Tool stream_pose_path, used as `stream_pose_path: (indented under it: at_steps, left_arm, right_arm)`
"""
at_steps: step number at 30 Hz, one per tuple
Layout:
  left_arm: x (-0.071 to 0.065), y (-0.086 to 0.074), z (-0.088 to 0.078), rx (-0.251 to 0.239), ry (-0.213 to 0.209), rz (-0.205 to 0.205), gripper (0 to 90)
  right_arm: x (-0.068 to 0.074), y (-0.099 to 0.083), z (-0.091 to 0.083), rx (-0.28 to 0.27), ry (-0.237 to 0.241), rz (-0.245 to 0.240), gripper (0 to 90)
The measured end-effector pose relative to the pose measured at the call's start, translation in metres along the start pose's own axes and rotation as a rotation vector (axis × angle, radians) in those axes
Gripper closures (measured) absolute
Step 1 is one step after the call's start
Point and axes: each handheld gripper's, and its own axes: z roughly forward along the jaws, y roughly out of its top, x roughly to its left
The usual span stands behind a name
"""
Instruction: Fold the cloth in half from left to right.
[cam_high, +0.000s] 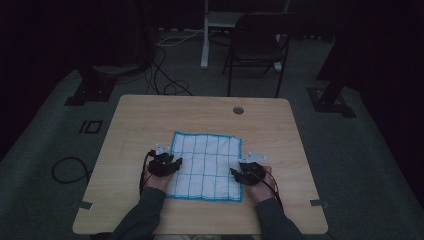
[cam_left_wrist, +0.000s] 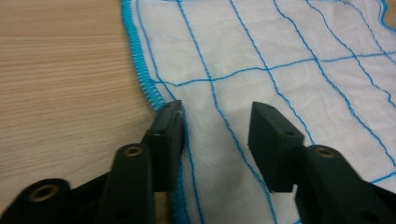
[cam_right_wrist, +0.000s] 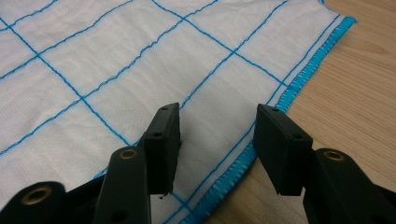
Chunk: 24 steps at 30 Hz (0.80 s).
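Observation:
A white cloth (cam_high: 206, 165) with a blue grid and blue stitched border lies flat on the wooden table (cam_high: 150, 115). My left gripper (cam_high: 176, 161) rests low at the cloth's left edge. In the left gripper view its jaws stand apart (cam_left_wrist: 217, 109), one at the blue border and one over the cloth (cam_left_wrist: 289, 46), gripping nothing. My right gripper (cam_high: 233, 172) sits at the cloth's right edge near the front corner. In the right gripper view its jaws (cam_right_wrist: 217, 112) are open above the cloth (cam_right_wrist: 116, 60), and the border runs between them.
A round cable hole (cam_high: 238, 110) is set in the table's far side. Behind the table stand a dark folding chair (cam_high: 255, 45) and a white post (cam_high: 205, 35). Cables (cam_high: 165, 75) trail over the grey floor. The room is dim.

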Motion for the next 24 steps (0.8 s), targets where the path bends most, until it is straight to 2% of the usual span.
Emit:
stream_pose_path:
  at_steps: [2, 4, 8, 17, 21, 24]
  left_arm:
    - [-0.002, 0.000, 0.000, 0.004, 0.004, -0.004, 61.5]
    - [-0.002, 0.000, 0.000, 0.008, 0.003, -0.001, 73.2]
    - [0.002, -0.001, -0.001, 0.016, -0.002, -0.008, 85.1]
    - [0.013, -0.007, -0.010, 0.010, 0.006, -0.022, 87.4]
    - [0.023, -0.009, -0.015, 0.004, 0.019, -0.039, 87.3]
    - [0.028, -0.010, -0.017, 0.003, 0.023, -0.049, 87.4]
  right_arm:
    - [0.000, 0.000, 0.000, 0.001, -0.001, -0.001, 51.3]
    - [0.000, 0.000, -0.001, 0.003, -0.001, -0.001, 51.3]
    - [0.000, 0.000, -0.001, 0.004, 0.000, -0.001, 51.3]
    - [-0.003, -0.001, -0.004, -0.015, 0.011, 0.026, 53.3]
    - [-0.001, -0.002, -0.003, -0.008, 0.018, 0.021, 55.8]
    - [0.005, -0.002, -0.001, -0.007, 0.032, 0.007, 57.7]
